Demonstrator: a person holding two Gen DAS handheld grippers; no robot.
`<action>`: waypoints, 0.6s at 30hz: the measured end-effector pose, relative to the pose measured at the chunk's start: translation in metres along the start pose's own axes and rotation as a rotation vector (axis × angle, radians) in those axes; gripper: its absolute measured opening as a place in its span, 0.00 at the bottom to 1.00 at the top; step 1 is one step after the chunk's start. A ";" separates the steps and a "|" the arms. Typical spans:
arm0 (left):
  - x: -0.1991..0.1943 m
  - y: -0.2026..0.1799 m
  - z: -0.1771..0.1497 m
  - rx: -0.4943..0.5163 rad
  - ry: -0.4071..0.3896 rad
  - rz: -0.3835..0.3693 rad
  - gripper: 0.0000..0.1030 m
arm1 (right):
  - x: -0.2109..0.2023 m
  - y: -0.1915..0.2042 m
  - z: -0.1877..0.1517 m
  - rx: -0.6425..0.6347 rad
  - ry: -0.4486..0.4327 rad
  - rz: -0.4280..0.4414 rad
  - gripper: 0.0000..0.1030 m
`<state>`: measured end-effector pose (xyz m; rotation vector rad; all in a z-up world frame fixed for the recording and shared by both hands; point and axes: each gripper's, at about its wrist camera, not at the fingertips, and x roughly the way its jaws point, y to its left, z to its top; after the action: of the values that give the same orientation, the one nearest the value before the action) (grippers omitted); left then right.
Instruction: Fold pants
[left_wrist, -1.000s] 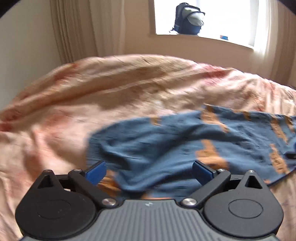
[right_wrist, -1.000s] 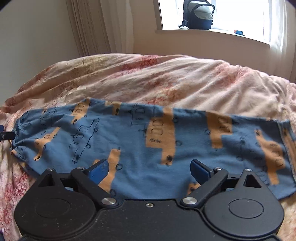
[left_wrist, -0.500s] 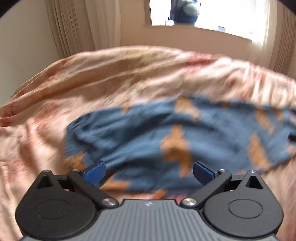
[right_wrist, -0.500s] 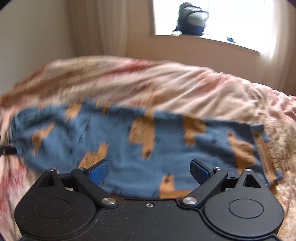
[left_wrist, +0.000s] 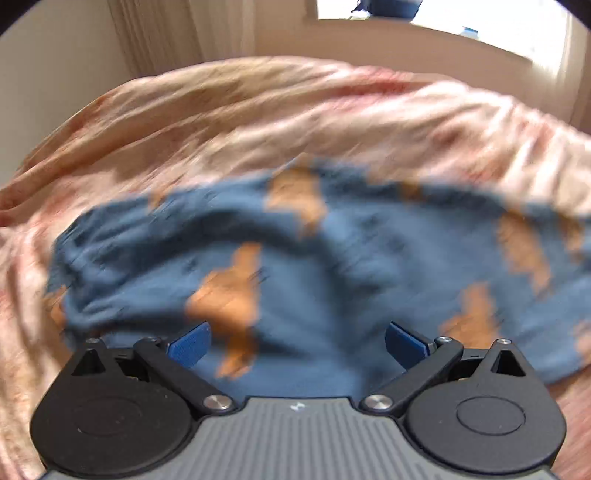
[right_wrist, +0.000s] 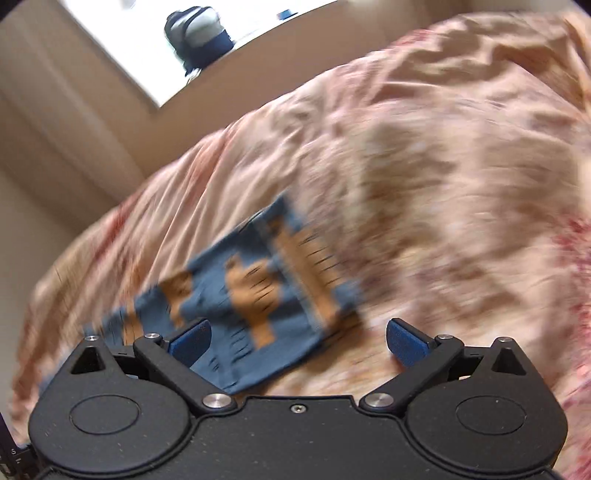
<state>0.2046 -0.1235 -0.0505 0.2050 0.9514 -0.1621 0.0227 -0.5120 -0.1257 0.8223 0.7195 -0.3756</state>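
Blue pants (left_wrist: 351, 266) with orange prints lie spread across a pink-and-cream bedspread (left_wrist: 258, 118). My left gripper (left_wrist: 295, 343) hovers over their wrinkled left end, its blue pads wide apart with nothing pinched. In the tilted, blurred right wrist view the pants' right end (right_wrist: 258, 295), with an orange band along its edge, sits just ahead of my right gripper (right_wrist: 297, 339). Its jaws are opening to full width, with the cloth's corner below the gap and no pad pressing on it.
The rumpled bedspread (right_wrist: 443, 166) covers the whole bed. Behind it are a beige wall, curtains (left_wrist: 159, 37) and a bright window sill with a dark blue backpack (right_wrist: 199, 33).
Both grippers have slid sideways over the pants. The left view now sits further over the cloth. The right gripper has rolled sharply and moved to the pants' right end.
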 end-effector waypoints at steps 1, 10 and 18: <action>-0.004 -0.015 0.008 0.016 -0.013 -0.029 1.00 | 0.000 -0.011 0.003 0.036 0.002 0.018 0.98; 0.012 -0.221 0.074 0.450 -0.117 -0.452 1.00 | 0.004 -0.050 0.005 0.129 -0.011 0.200 0.99; 0.037 -0.302 0.067 0.822 -0.140 -0.434 1.00 | 0.016 -0.071 0.003 0.297 0.057 0.352 0.64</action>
<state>0.2104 -0.4343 -0.0740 0.7310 0.7344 -0.9594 -0.0045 -0.5601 -0.1735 1.2236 0.5634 -0.1419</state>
